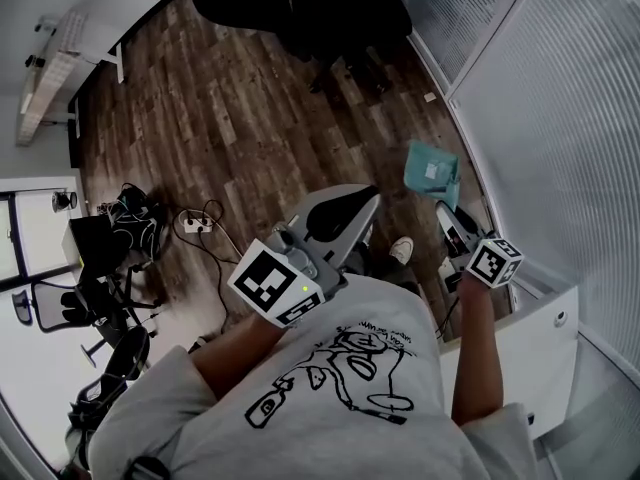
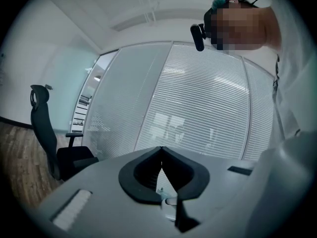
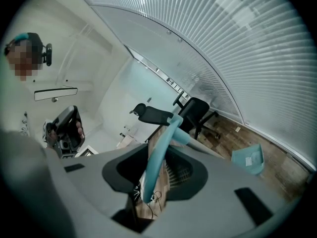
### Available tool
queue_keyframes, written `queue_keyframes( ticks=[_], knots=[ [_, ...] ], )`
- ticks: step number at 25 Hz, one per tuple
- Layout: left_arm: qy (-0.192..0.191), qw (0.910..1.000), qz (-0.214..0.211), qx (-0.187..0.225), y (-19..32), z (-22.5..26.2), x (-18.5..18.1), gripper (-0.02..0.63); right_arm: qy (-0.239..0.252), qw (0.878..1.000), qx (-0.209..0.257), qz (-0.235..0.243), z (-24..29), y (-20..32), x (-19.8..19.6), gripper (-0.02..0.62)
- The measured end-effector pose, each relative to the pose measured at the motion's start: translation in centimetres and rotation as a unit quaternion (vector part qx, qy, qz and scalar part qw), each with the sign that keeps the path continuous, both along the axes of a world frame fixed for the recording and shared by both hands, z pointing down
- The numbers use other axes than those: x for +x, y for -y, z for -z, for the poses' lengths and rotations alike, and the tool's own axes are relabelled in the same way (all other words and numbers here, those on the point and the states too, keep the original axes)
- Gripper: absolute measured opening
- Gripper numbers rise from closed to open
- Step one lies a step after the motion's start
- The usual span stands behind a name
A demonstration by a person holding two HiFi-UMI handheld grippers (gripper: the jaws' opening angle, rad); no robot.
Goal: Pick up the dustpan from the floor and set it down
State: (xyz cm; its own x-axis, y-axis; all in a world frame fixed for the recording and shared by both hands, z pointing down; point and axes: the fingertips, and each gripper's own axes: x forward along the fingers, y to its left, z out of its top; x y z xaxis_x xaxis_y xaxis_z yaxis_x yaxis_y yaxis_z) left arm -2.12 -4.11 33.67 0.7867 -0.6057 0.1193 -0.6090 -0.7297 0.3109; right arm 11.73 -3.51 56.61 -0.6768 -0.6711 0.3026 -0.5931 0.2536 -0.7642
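The teal dustpan (image 1: 432, 173) is low over the wooden floor by the glass wall; I cannot tell whether it touches the floor. Its long teal handle (image 3: 159, 152) runs up between the jaws of my right gripper (image 3: 157, 170), which is shut on it, and the pan (image 3: 248, 158) shows beyond at the lower right. In the head view the right gripper (image 1: 450, 218) is close to the wall with its marker cube (image 1: 495, 261) behind it. My left gripper (image 1: 340, 213) is held in front of the body. In its own view the left gripper (image 2: 161, 165) is shut on nothing.
Two black office chairs (image 1: 300, 8) stand at the far end of the floor. A power strip with cables (image 1: 198, 224) lies to the left, next to a chair and dark gear (image 1: 120, 233). A white cabinet (image 1: 530, 338) stands at the right under the blinds (image 1: 560, 88).
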Motion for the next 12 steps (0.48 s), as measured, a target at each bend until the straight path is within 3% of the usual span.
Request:
queue_keyframes(
  ticks=[12],
  knots=[
    [0.01, 0.9999, 0.004, -0.004, -1.1, -0.7, -0.3, 0.002, 0.002, 1.0, -0.021, -0.002, -7.0, 0.4, 0.3, 0.094]
  ],
)
